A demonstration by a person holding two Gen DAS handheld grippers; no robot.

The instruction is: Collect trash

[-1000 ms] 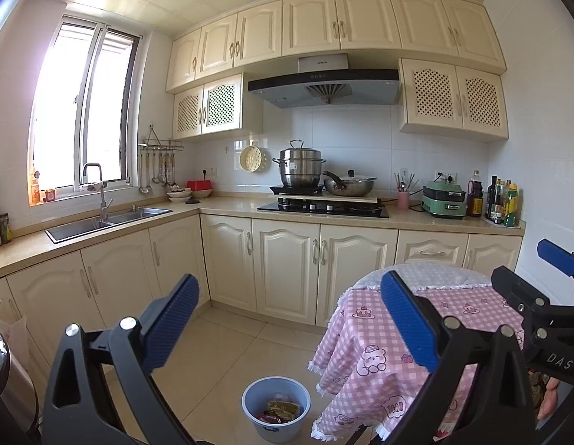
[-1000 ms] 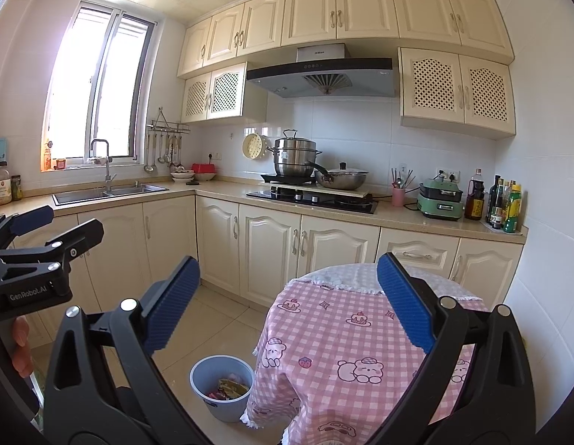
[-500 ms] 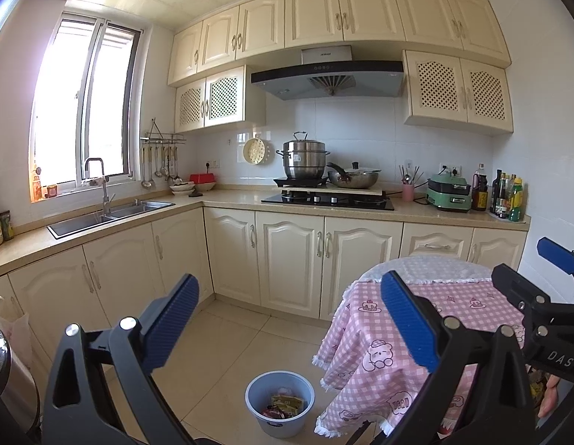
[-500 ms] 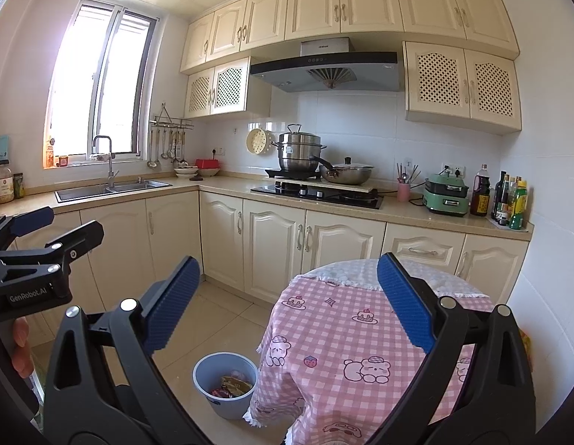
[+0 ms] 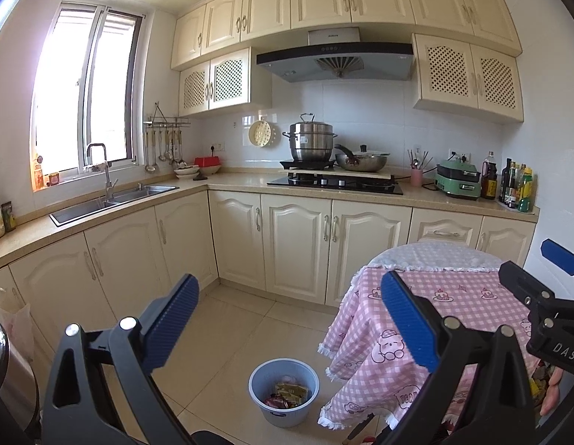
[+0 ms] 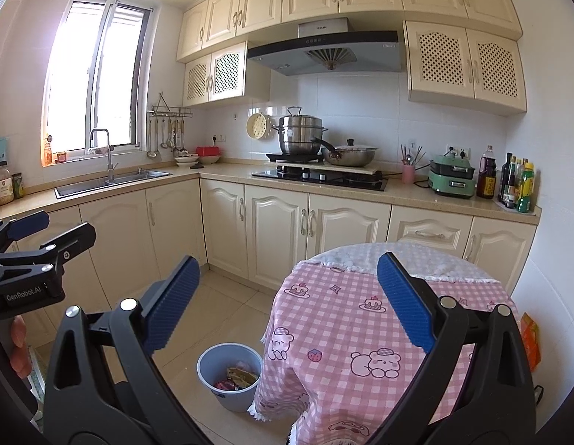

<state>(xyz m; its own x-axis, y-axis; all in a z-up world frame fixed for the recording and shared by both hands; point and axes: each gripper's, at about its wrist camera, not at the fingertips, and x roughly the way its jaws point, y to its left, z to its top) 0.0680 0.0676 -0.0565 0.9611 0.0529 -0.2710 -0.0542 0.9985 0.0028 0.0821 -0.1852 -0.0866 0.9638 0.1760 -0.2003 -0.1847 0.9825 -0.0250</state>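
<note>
A light blue bin [image 5: 283,389] stands on the tiled floor beside a round table, with crumpled wrappers [image 5: 287,395] inside. It also shows in the right wrist view as the bin [image 6: 231,374] holding wrappers [image 6: 236,376]. My left gripper [image 5: 290,319] is open and empty, held high above the floor and the bin. My right gripper [image 6: 288,304] is open and empty too, over the near edge of the table [image 6: 361,315]. An orange packet [image 6: 530,337] lies at the table's right side. Each gripper appears at the edge of the other's view.
The table's pink checked cloth [image 5: 453,296] hangs down to the right of the bin. Cream base cabinets [image 5: 294,244] run along the back and left, with a sink [image 5: 112,200], a hob with pots [image 5: 335,181] and bottles [image 5: 517,189]. Open floor [image 5: 227,333] lies left of the bin.
Both views have shifted a little: the kitchen, the table and the bin sit slightly higher and look slightly smaller. Both grippers stayed open and empty.
</note>
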